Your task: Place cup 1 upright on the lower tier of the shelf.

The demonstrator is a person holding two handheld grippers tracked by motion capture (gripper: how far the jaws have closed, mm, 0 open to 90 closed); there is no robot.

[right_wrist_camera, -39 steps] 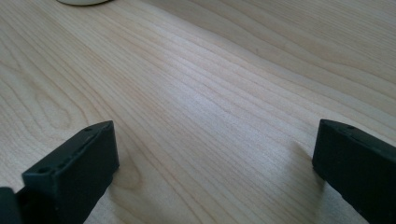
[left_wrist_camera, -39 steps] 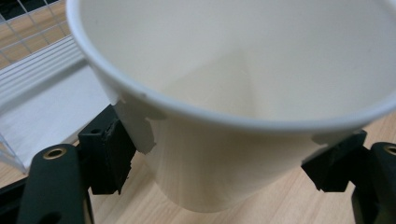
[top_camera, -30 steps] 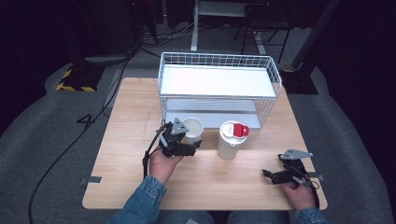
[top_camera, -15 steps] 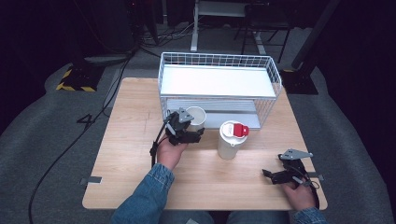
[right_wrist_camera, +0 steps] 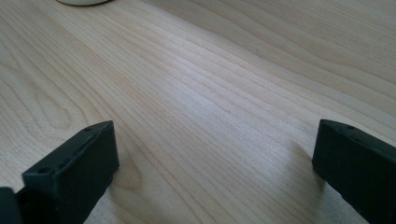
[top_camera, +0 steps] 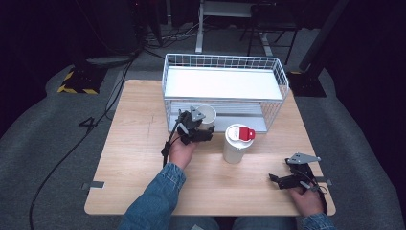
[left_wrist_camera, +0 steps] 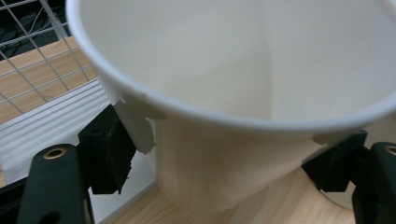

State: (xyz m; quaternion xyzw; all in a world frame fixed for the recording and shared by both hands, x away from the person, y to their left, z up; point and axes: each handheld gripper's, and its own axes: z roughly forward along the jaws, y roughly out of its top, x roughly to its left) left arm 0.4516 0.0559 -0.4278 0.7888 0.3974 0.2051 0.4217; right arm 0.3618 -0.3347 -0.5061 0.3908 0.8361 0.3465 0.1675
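My left gripper (top_camera: 204,126) is shut on a white paper cup (top_camera: 207,114), held upright at the open front of the white wire rack (top_camera: 225,84), level with its lower shelf. In the left gripper view the open cup (left_wrist_camera: 243,70) sits close up between the two black pads (left_wrist_camera: 108,158), with a small tear at its rim. A white container with a red lid (top_camera: 238,143) stands on the wooden table (top_camera: 134,143), just right of the cup. My right gripper (top_camera: 281,179) rests open on the table at the front right, with bare wood between its jaws (right_wrist_camera: 215,154).
The wire rack has a white top tray and a lower shelf and takes up the table's far half. A cable trails from the left gripper along the person's hand. Dark floor with cables and a desk frame lies beyond the table.
My left gripper has carried the cup away from the person, up to the rack's lower opening. The right gripper and the red-lidded container have stayed put.
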